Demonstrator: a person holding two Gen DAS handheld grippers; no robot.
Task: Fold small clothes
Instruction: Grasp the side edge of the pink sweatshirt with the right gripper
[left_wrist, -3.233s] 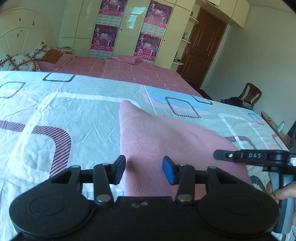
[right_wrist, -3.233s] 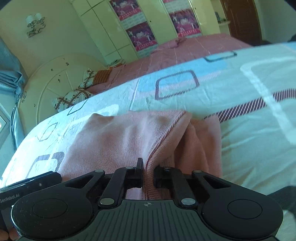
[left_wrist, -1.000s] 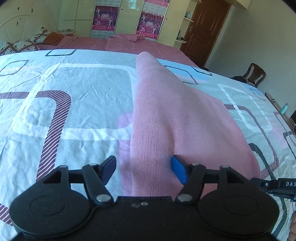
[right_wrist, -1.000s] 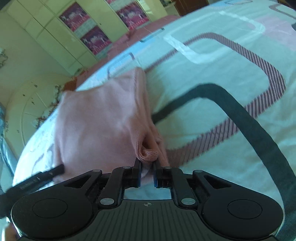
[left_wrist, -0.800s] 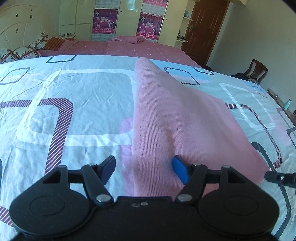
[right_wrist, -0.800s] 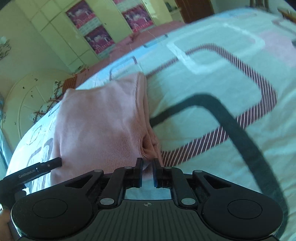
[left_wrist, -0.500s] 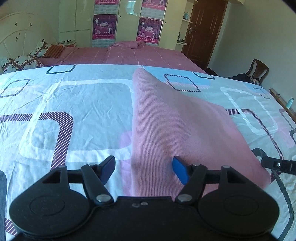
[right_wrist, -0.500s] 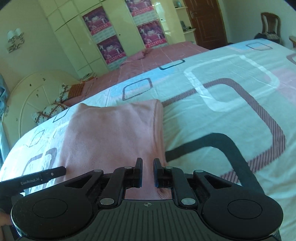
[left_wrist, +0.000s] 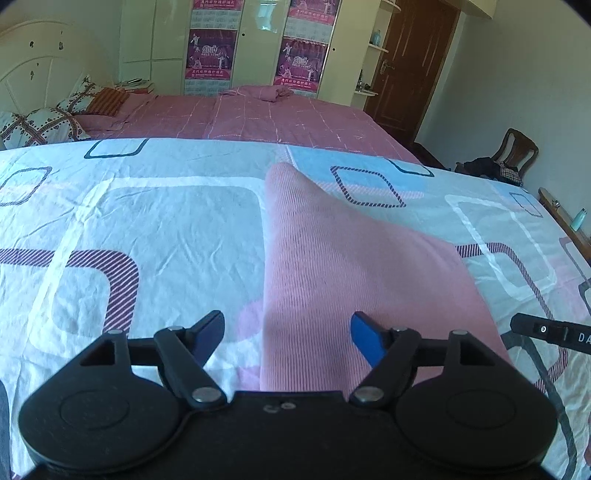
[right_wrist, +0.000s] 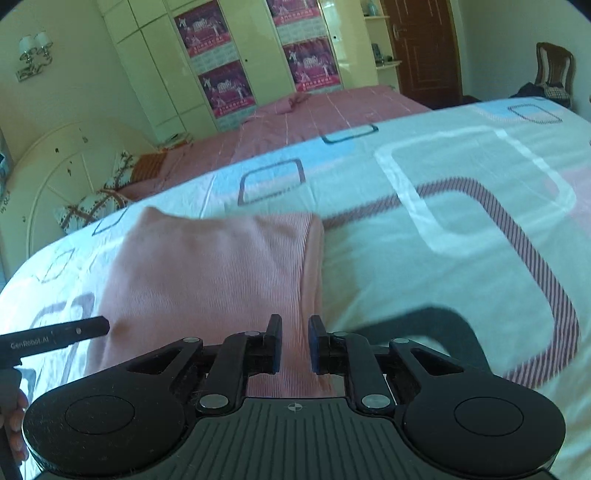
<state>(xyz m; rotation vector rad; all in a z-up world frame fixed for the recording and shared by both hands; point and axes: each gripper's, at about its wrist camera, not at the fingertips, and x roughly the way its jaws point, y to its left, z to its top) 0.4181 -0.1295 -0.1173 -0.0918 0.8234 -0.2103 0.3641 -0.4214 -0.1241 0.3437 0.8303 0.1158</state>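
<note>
Now pink garment (left_wrist: 354, 266) is laid lengthwise ahead of both tools; left gripper (left_wrist: 288, 332) is seen opening wide and empty over near edge, right gripper (right_wrist: 293, 343) opening, cloth no longer pinched.

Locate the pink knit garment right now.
The pink knit garment lies folded on the patterned bedsheet, directly ahead of both tools in both wrist views, touching neither.

Both wrist cameras look steeply down, close over the patterned bedspread (left_wrist: 155, 221), from the near edge towards the wardrobe (right_wrist: 258, 55), sharing the pink garment (left_wrist: 351, 266) and far bed (left_wrist: 277, 118).
</note>
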